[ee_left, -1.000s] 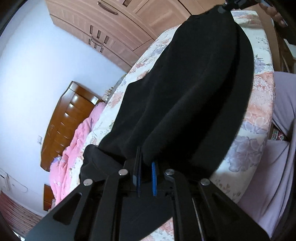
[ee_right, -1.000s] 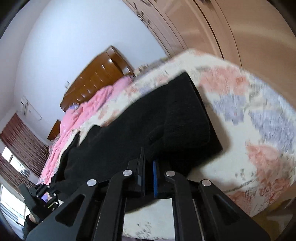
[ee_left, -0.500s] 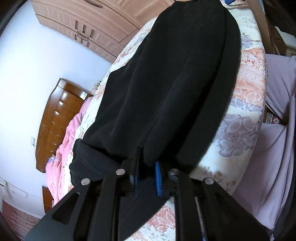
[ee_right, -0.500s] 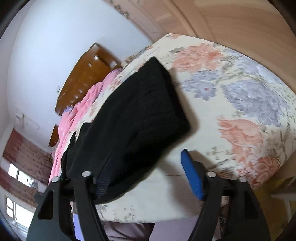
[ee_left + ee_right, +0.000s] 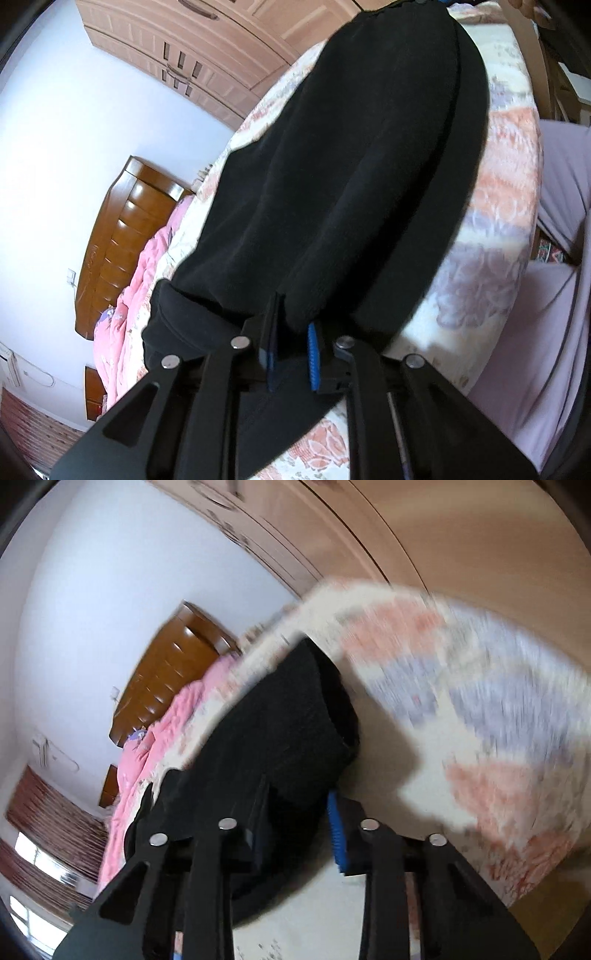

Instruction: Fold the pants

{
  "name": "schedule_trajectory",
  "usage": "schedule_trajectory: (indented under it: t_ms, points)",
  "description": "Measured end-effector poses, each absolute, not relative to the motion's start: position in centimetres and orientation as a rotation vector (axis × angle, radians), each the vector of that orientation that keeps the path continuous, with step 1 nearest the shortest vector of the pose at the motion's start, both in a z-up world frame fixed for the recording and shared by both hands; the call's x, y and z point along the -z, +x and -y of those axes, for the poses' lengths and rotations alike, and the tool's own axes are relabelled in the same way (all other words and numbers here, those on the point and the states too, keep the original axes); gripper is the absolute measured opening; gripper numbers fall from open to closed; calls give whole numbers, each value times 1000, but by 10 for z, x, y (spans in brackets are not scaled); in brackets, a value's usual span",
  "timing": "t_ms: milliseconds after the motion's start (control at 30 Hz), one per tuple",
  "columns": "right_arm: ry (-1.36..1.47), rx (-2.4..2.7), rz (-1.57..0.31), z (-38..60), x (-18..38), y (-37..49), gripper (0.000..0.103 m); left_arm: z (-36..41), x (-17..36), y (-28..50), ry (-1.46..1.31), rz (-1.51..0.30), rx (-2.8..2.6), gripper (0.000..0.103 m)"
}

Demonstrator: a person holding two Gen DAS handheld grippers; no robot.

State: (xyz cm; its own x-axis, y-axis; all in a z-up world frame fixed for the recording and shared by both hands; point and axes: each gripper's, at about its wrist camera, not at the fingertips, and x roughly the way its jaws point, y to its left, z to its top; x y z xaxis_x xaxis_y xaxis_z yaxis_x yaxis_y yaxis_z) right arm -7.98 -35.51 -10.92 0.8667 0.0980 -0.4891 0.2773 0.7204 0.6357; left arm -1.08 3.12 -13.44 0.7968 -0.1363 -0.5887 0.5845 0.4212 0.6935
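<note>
Black pants (image 5: 351, 177) lie lengthwise along the edge of a floral bedsheet (image 5: 509, 147). My left gripper (image 5: 291, 354) is at the near end of the pants; its jaws stand a little apart with black fabric between the blue pads. In the right wrist view the other end of the pants (image 5: 280, 731) lies on the floral sheet (image 5: 480, 701). My right gripper (image 5: 299, 830) is partly open, its jaws around the near edge of the fabric. That view is motion-blurred.
A pink quilt (image 5: 125, 295) is bunched at the far side by a wooden headboard (image 5: 122, 236). Light wood wardrobes (image 5: 207, 44) stand behind the bed. A person in lilac clothing (image 5: 546, 314) is at the right bed edge. A window with a red curtain (image 5: 48, 830) is at the left.
My left gripper's jaws have parted slightly on the fabric. My right gripper opened wide and let go, then narrowed and moved back onto the edge of the pants.
</note>
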Motion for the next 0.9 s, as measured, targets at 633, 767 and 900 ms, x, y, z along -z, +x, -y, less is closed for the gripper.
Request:
schedule_trajectory:
  t_ms: [633, 767, 900]
  points:
    - [619, 203, -597, 364, 100, -121, 78, 15, 149, -37, 1151, -421, 569, 13]
    - [614, 21, -655, 328, 105, -127, 64, 16, 155, -41, 1189, -393, 545, 13]
    - [688, -94, -728, 306, 133, -115, 50, 18, 157, -42, 1185, -389, 539, 10]
